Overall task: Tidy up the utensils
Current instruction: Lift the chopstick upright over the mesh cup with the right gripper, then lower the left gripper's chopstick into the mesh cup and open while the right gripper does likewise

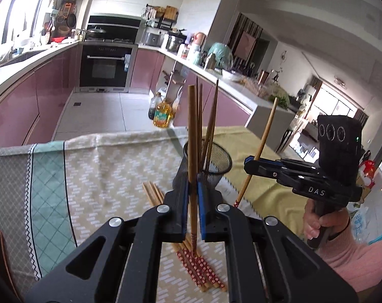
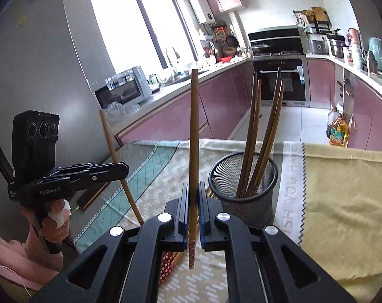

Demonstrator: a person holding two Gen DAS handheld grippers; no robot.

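My left gripper (image 1: 193, 184) is shut on a wooden chopstick (image 1: 192, 136), held upright above the table, just in front of the black mesh cup (image 1: 216, 162). My right gripper (image 2: 193, 194) is shut on another chopstick (image 2: 194, 131), also upright, left of the mesh cup (image 2: 244, 189). The cup holds several chopsticks (image 2: 256, 136). More chopsticks with red patterned ends (image 1: 203, 270) lie on the cloth under the left gripper. Each gripper shows in the other's view: the right one (image 1: 251, 162) and the left one (image 2: 122, 170).
The table carries a patterned tablecloth (image 1: 102, 166) and a yellow cloth (image 2: 342, 202) on the right. Beyond the far edge are the kitchen floor, pink cabinets, an oven (image 1: 105, 65) and oil bottles (image 1: 163, 115).
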